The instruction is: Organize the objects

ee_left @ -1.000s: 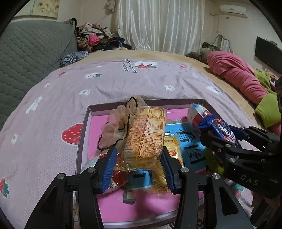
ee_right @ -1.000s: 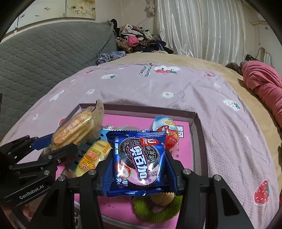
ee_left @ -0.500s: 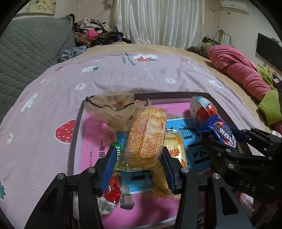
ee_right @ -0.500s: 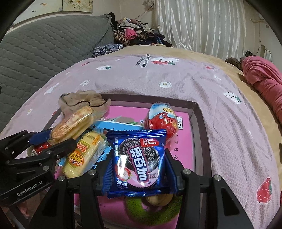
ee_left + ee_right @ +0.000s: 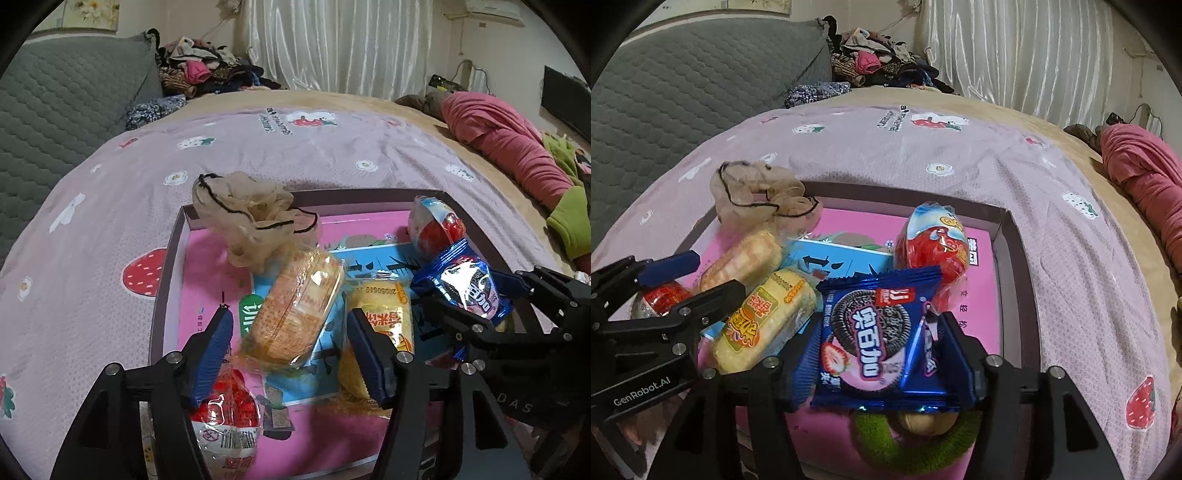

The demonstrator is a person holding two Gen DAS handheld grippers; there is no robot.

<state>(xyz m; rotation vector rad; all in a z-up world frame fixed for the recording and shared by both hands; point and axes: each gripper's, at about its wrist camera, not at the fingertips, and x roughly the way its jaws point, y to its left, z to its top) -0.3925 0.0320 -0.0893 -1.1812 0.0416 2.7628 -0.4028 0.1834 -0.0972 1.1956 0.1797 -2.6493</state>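
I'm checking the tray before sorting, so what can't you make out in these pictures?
- Round tan object: right wrist view, mostly hidden behind the blue cookie packet.
- Green fuzzy ring: same view, cut off by the gripper.
- Red-wrapped egg: left wrist view, partly behind the left gripper.

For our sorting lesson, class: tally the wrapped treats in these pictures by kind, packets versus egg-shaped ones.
Packets: 3 (cracker packet, yellow cake packet, blue cookie packet)
Eggs: 2 (far egg, near egg)
Total: 5
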